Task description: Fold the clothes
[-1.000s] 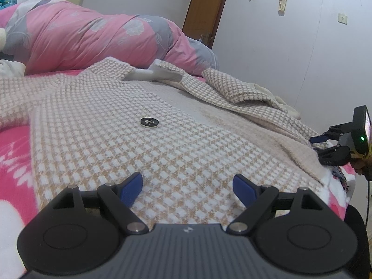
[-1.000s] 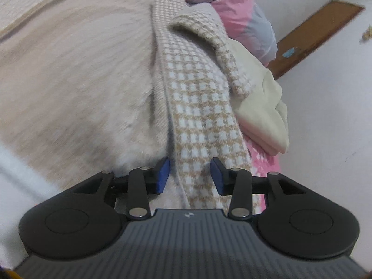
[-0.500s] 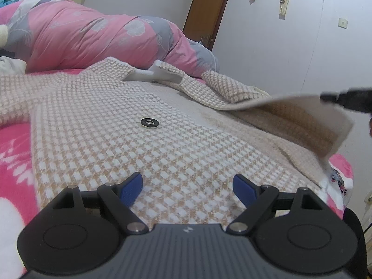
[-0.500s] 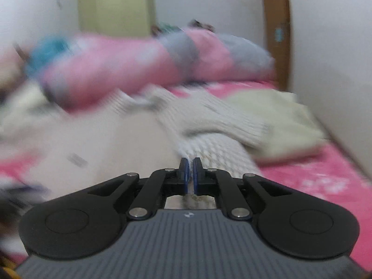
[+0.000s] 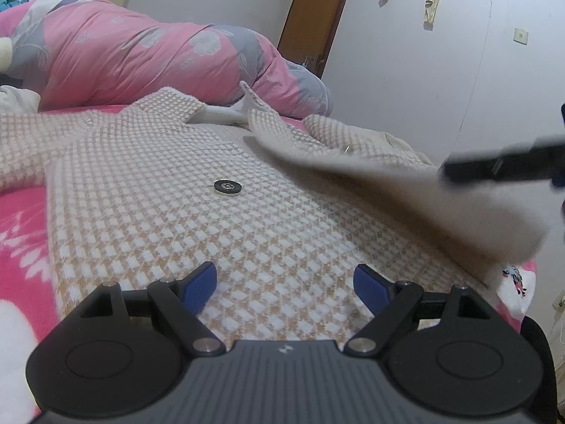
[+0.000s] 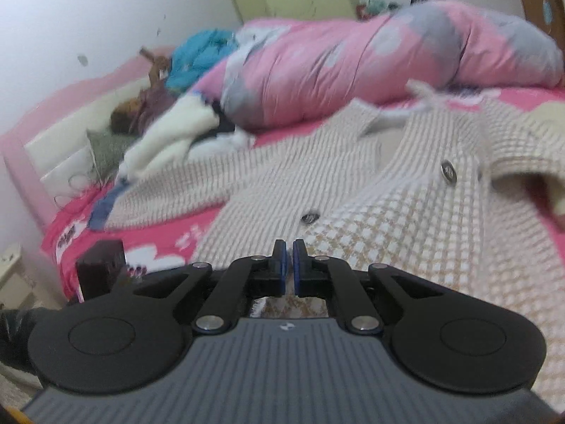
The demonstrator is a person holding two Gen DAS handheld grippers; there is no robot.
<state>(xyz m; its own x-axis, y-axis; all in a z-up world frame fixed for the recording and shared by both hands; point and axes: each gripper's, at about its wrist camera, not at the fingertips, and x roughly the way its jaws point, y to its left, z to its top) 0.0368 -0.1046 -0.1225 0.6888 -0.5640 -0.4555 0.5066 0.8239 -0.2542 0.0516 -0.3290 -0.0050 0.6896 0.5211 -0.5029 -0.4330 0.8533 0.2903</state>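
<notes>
Houndstooth cardigan (image 5: 219,233) spread button-side up on the pink bed (image 5: 21,219), directly ahead of and beneath the left gripper (image 5: 284,284); jaws wide there, nothing between them, only hovering over the hem. Right gripper (image 6: 289,270) clamped on the cardigan's front panel (image 5: 441,212), pads nearly touching with only a thin edge of knit pinched, panel lifted and sweeping leftward over the body of the garment (blurred in both views).

Risks, as a judgement:
- Thin pinch on a soft, fuzzy knit: could slip out mid-swing, dropping the flap short and crumpled.
- Nothing pinning the near hem, since the left gripper touches no cloth: drag from the lifted flap could pull the whole cardigan askew across the bedsheet.
- Right sleeve (image 6: 512,148) bunched to the right of the right gripper (partly folded over itself): could get trapped under the flap and leave a lump.
- Black button (image 5: 228,187) ahead of the left gripper: flap landing off line would bury it unevenly.

Against the frames a second ago: right gripper jaws then apart astride the panel's edge as it lay flat, now closed on it; panel now raised and carried over. Left gripper unchanged, same spot, same wide spread. Pink floral duvet (image 5: 141,53) beyond, untouched.
</notes>
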